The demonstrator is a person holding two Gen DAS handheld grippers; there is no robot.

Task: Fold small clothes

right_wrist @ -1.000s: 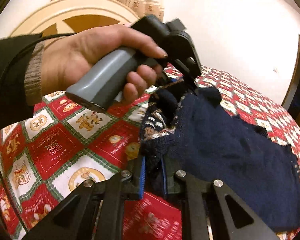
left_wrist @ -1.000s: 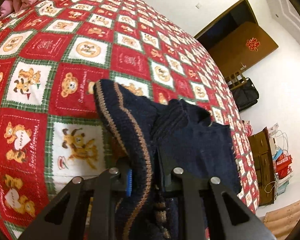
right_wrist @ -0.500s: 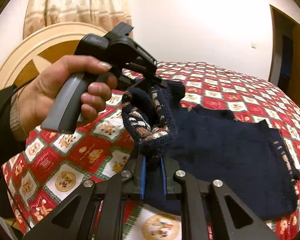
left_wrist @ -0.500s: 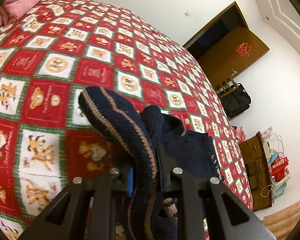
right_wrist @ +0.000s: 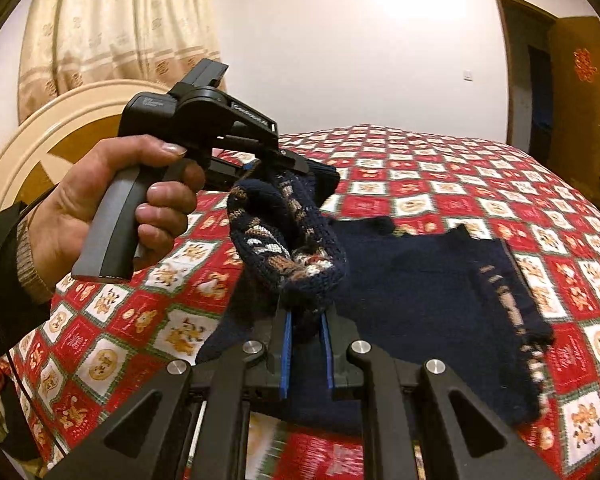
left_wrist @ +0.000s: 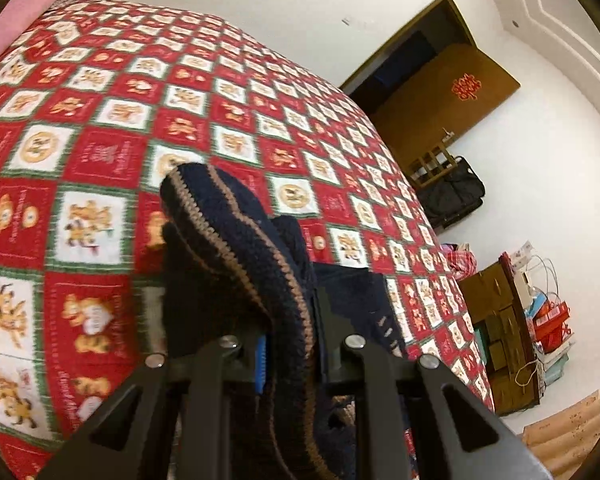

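A small navy knit sweater with tan and white patterned trim lies partly spread on the red bear-print bedspread. Its near edge is lifted off the bed and bunched. My right gripper is shut on the lifted patterned hem. My left gripper is shut on another part of the same lifted edge, a striped band that drapes over its fingers. In the right wrist view the left gripper, held in a hand, hangs above the bed just beyond the raised fabric.
The bedspread covers the whole bed. A pink pillow lies at its head, by a round headboard and curtain. Beyond the bed's foot are an open wooden door, a black bag and a cluttered cabinet.
Both grippers have lifted the sweater's edge higher off the bed and carried it over the spread part. The left gripper has moved up and away from the right wrist camera.
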